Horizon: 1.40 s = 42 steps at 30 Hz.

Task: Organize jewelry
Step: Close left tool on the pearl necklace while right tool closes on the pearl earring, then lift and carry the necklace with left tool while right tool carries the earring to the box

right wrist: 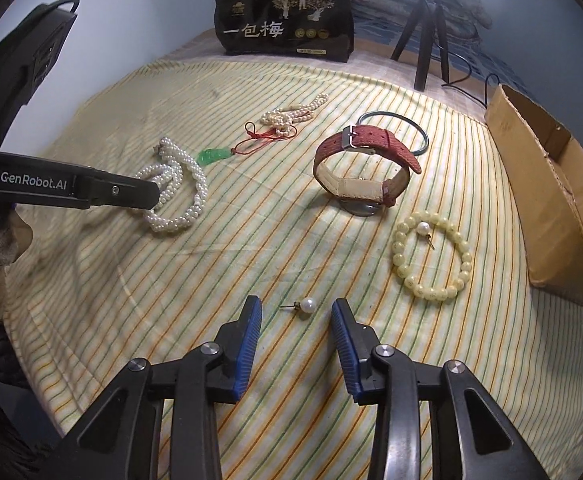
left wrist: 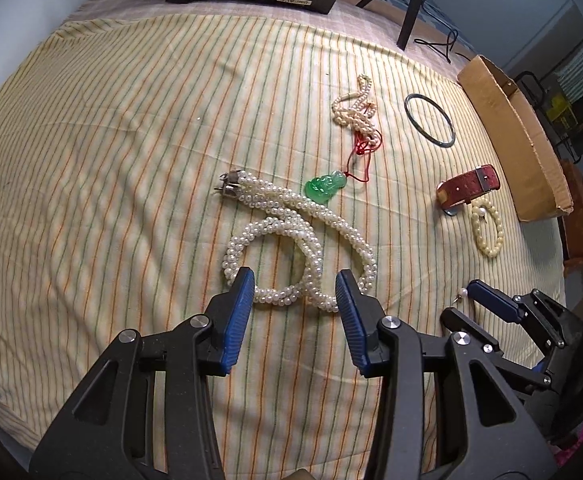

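Left wrist view: our left gripper point(left wrist: 295, 290) hangs over the pearl rope point(left wrist: 291, 236), its jaws spread, one blue pad at each side of the rope's near loops. We cannot tell whether the tips touch the beads, but nothing is pinched. In the right wrist view our right gripper point(right wrist: 296, 314) is tilted down over a lone pearl earring point(right wrist: 306, 304) on the striped cloth point(right wrist: 131, 280); the jaws are spread with the earring lying between the pads, clear of both.

The rest lies apart on the cloth: a jade pendant point(left wrist: 325, 188) on red cord beside a small bead string point(left wrist: 353, 108), a bangle point(left wrist: 429, 120), a red watch point(right wrist: 365, 168), and a yellow bracelet point(right wrist: 431, 256) ringing a second earring point(right wrist: 425, 230). A cardboard box point(right wrist: 547, 200) stands at the right edge.

We judge this the start of two pickups, with nothing sorted yet. Next, the right pads should close squarely on the pearl itself, since its thin post offers little to hold and the ball could roll. The left should gather several strands at once so the rope lifts whole. The box looks the likely destination, though that is our guess.
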Available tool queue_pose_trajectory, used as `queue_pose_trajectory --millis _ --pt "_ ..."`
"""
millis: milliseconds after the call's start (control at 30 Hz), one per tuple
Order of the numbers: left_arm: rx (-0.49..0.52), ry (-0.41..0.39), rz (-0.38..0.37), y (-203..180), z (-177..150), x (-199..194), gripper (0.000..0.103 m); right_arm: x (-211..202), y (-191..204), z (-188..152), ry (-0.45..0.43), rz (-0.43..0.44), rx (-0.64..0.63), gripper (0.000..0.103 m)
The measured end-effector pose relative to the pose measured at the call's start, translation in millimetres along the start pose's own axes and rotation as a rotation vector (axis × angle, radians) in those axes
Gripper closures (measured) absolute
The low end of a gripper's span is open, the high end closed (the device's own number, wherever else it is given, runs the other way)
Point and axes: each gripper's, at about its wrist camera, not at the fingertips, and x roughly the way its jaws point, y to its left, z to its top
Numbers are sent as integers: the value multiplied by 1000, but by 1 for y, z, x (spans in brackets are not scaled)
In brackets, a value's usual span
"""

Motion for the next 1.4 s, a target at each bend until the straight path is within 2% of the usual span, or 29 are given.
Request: queue_pose_trajectory --millis 233,400,467,767,967,1167,1400 --pt "-9 15 12 -5 5 14 71 2 1 0 -3 -18 -25 71" --pt "0 3 29 -9 10 21 93 0 3 -2 -8 -21 -37 78" --pt "-14 -1 29 -7 11 21 96 0 2 -3 -12 -18 -34 85" --pt "-14 -36 14 -4 6 6 97 -5 -5 -7 -36 10 -2 86" --pt "-32 -70 -23 5 8 -15 97 -14 -4 0 -61 13 12 86" --pt "-77 -118 -90 9 17 -46 97 -30 -4 8 -103 21 21 86" --pt "-44 -256 -118 2 28 -96 97 -47 -13 13 -141 2 44 86"
